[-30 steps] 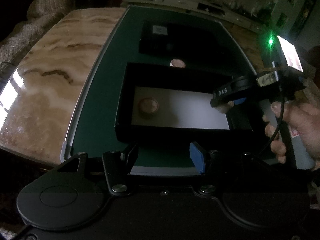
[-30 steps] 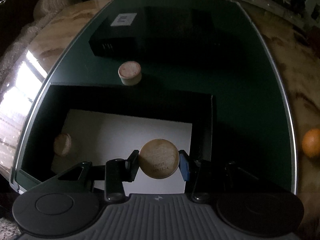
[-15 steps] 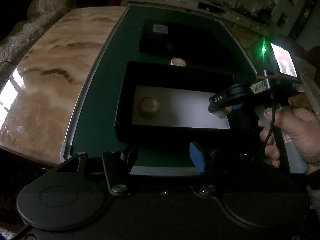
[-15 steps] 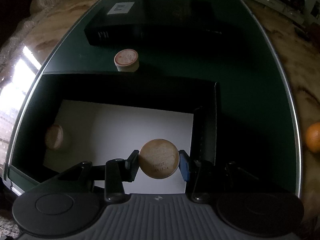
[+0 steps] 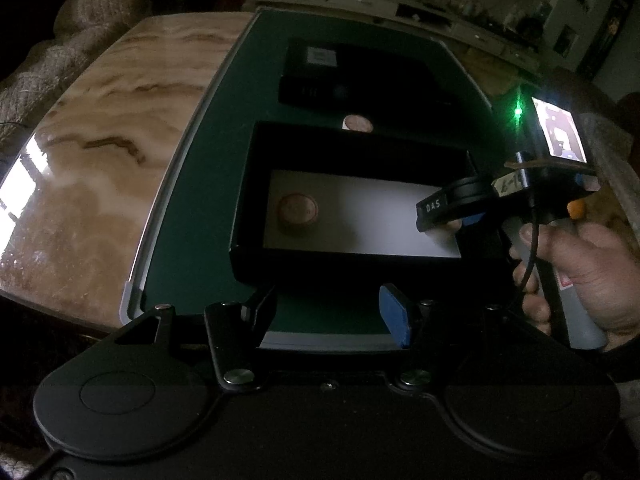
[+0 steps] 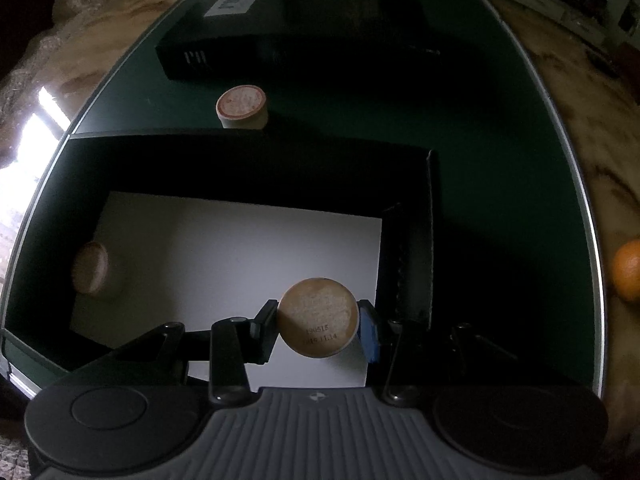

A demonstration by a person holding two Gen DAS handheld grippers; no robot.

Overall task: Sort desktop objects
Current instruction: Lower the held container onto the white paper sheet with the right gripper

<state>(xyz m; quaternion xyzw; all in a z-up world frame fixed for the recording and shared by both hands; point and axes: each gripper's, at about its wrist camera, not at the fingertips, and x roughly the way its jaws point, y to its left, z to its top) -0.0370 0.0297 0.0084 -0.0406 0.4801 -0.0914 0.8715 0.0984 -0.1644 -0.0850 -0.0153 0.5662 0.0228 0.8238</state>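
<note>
1. Black open box (image 5: 352, 152) holds one wooden puck (image 5: 298, 209); left tongs (image 5: 332, 314) gape wide and empty, waiting clear at its near wall.
2. Right tongs (image 6: 318, 320) clamp a second puck (image 6: 318, 317) above the white floor for release; a third puck (image 6: 241, 106) sits outside.

A marbled counter (image 5: 100, 152) is covered in part by a green mat (image 5: 212, 168). On the mat are set an open black box (image 6: 248, 160), a closed black box (image 6: 224, 36) and, between them, a round puck (image 6: 242, 106). An orange (image 6: 628, 270) is seen on the bare counter beside the mat.
</note>
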